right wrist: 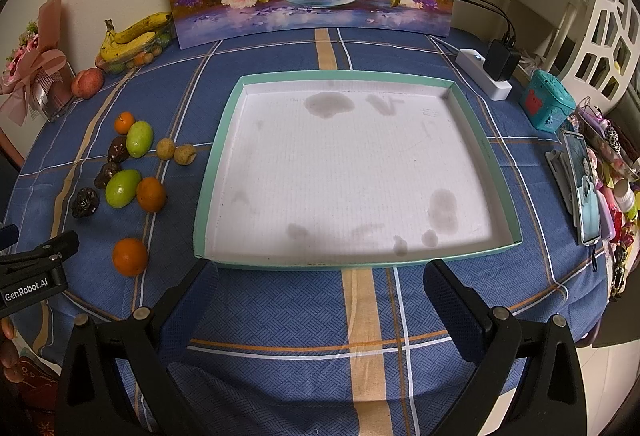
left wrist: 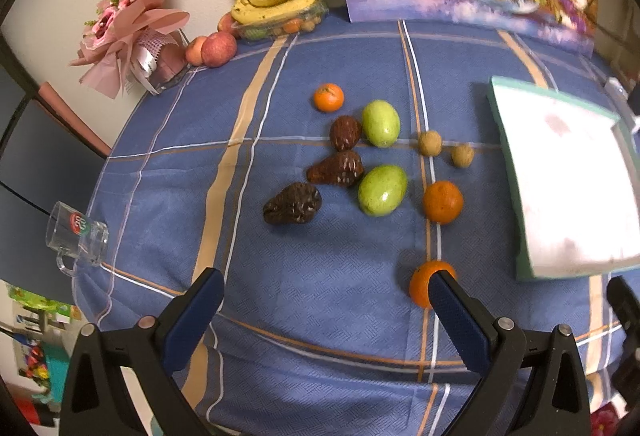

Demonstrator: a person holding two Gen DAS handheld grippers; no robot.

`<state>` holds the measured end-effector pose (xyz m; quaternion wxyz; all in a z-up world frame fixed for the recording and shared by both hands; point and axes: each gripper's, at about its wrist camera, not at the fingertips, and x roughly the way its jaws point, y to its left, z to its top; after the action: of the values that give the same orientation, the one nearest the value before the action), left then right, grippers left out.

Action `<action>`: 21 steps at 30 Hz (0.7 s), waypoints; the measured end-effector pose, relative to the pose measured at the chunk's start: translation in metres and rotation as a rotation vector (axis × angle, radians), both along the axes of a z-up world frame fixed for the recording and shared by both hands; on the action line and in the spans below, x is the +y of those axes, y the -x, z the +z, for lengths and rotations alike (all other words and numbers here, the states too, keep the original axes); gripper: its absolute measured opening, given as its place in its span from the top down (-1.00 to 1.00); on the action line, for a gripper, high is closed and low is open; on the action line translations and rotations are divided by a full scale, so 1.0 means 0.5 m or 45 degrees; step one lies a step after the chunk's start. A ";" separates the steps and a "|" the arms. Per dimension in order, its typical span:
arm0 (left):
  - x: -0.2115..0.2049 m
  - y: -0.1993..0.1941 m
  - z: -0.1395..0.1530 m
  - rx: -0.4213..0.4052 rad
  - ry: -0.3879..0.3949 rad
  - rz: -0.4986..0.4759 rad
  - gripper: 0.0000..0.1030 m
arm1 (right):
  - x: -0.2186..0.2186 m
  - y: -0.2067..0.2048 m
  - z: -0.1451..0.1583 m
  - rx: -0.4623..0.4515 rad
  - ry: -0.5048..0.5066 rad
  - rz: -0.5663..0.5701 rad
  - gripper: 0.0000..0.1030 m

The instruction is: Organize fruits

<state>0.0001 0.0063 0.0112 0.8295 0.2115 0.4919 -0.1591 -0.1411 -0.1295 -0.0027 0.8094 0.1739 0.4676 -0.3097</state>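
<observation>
Your left claw (left wrist: 326, 290) hangs spread wide, empty, one finger just covering the nearest orange (left wrist: 420, 282); it could roll if nudged. Right claw (right wrist: 320, 282), also released, faces the empty tray (right wrist: 348, 76). Remaining fruit (left wrist: 360, 156) clusters left of the tray, tightly packed, crowding any pick.

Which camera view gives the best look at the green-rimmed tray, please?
The right wrist view: the green-rimmed tray sits centred, all four walls and its stained white floor visible, holding no fruit. The left wrist view catches only a blurred, overexposed part of it at the right edge.
</observation>
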 end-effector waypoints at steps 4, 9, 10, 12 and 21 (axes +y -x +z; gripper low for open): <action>0.021 -0.021 0.026 -0.057 0.105 0.035 -1.00 | 0.017 -0.009 0.007 -0.072 0.006 0.050 -0.99; 0.071 -0.062 0.061 -0.117 0.284 0.131 -1.00 | 0.058 -0.040 0.028 -0.192 0.009 0.155 -0.99; 0.083 -0.073 0.067 -0.137 0.316 0.151 -1.00 | 0.065 -0.048 0.034 -0.209 0.007 0.171 -0.99; 0.102 -0.087 0.077 -0.179 0.360 0.177 -1.00 | 0.078 -0.068 0.040 -0.238 -0.002 0.208 -0.98; 0.145 -0.159 0.066 -0.072 0.419 0.272 -1.00 | 0.124 -0.148 0.053 -0.309 -0.022 0.335 -0.98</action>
<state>0.0795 0.0788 0.0440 0.8785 0.0242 0.4554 -0.1423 -0.0671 -0.0676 0.0238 0.8920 0.1542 0.3877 -0.1739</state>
